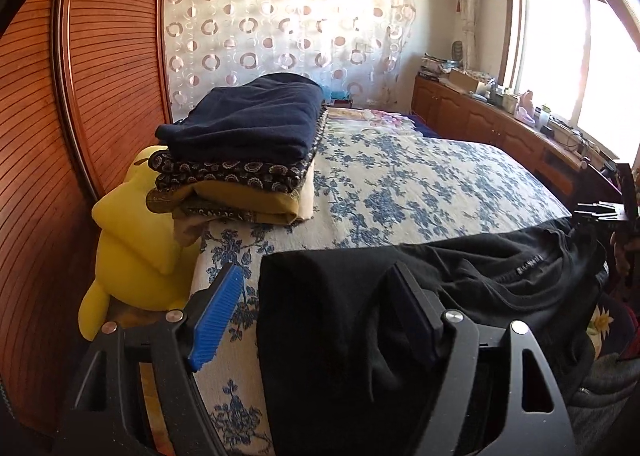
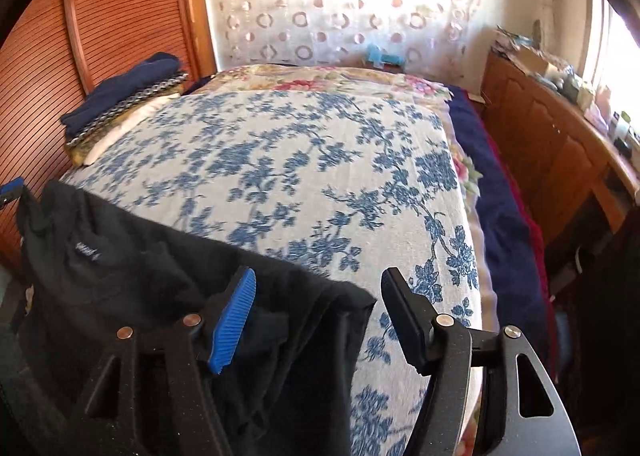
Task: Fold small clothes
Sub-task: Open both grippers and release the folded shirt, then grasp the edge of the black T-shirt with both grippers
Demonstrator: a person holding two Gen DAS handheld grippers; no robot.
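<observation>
Left gripper is sitting wide open over the black shirt, which is lying at the near edge of the bed. Right gripper is spread apart too, pinching nothing. Folded pile and a squishy yellow plush are crowding the ribbed wooden wardrobe.
</observation>
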